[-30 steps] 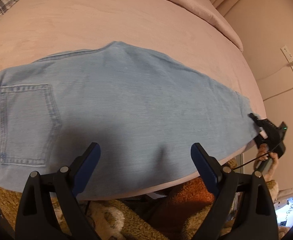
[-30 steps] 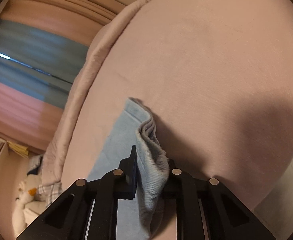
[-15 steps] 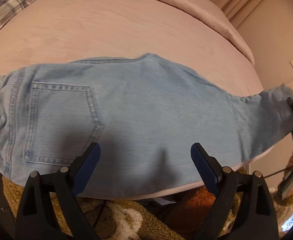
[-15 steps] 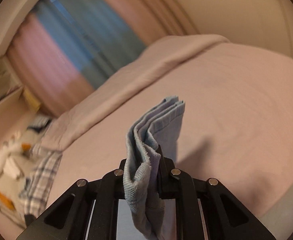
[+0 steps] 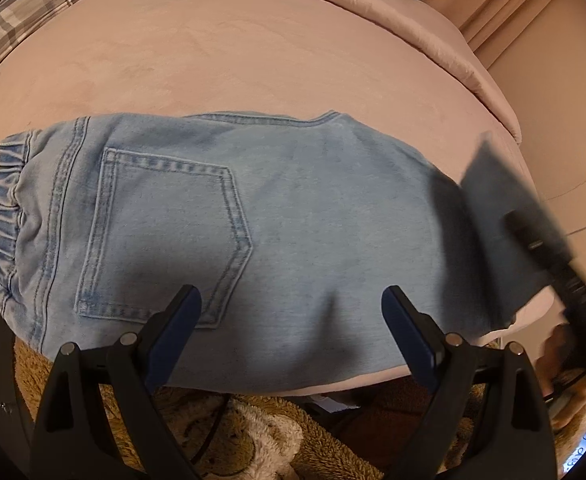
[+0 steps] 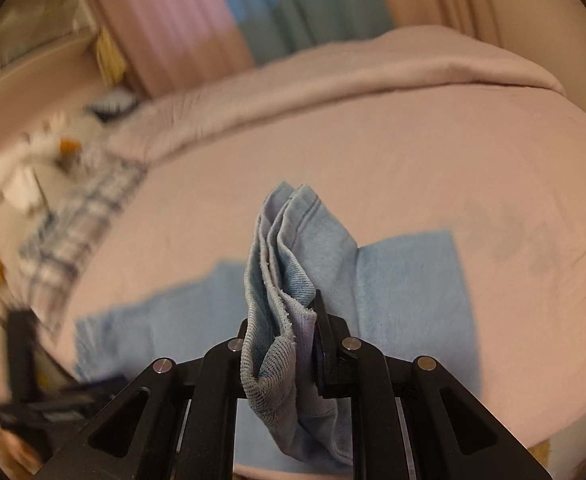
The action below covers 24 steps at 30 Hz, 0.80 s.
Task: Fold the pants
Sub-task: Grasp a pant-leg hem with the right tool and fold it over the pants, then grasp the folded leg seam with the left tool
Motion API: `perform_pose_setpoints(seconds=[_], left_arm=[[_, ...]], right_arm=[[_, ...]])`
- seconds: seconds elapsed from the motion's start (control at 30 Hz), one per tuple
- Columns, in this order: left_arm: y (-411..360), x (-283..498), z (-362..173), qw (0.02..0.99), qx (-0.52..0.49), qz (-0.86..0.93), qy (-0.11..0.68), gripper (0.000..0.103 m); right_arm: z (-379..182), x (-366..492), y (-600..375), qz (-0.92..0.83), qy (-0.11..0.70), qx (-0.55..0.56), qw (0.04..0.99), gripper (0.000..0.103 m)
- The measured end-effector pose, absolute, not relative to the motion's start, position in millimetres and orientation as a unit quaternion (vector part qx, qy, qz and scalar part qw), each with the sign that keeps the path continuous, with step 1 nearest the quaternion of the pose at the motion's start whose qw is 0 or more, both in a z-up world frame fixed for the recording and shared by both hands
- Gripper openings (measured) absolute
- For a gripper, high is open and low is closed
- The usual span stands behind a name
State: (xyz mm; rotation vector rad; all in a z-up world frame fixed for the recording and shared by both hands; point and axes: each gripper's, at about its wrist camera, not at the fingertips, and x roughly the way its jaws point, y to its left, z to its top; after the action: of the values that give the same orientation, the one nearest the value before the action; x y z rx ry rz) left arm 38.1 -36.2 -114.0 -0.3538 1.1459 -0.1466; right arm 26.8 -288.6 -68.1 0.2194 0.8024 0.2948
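Pinching the bunched leg hems, the right tool point(image 6: 293, 320) holds that end of the pants point(image 5: 253, 220) lifted above the bed point(image 5: 253, 60). Waistband end lies flat on the bed, back pocket point(image 5: 161, 240) up. Left tool point(image 5: 291, 312) spread wide, gripping nothing, hovering near the pocket.
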Motion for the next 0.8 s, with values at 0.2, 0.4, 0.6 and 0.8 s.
perform_pose_setpoints(seconds=[0.2,0.4,0.6,0.8], left_arm=[[-34.4,40.1,-116.3,0.821,-0.164,-0.068,0.542,0.092],[-34.2,42.0,-116.0,0.821,-0.165,-0.069,0.541,0.092],[-37.5,43.9,-113.7,0.823,-0.163,-0.075,0.539,0.092],[-48.5,49.3,-112.2,0.823,-0.158,-0.089,0.539,0.092]], right_arm=[[-125.2,34.5,-255.8,0.15,0.474,0.056,0.866,0.016],[-121.1,35.3,-252.1,0.157,0.49,0.039,0.857,0.026],[-96.1,18.5,-274.9,0.185,0.474,0.085,0.857,0.062],[-92.7,8.8,-310.8,0.107,0.456,0.086,0.879,0.068]])
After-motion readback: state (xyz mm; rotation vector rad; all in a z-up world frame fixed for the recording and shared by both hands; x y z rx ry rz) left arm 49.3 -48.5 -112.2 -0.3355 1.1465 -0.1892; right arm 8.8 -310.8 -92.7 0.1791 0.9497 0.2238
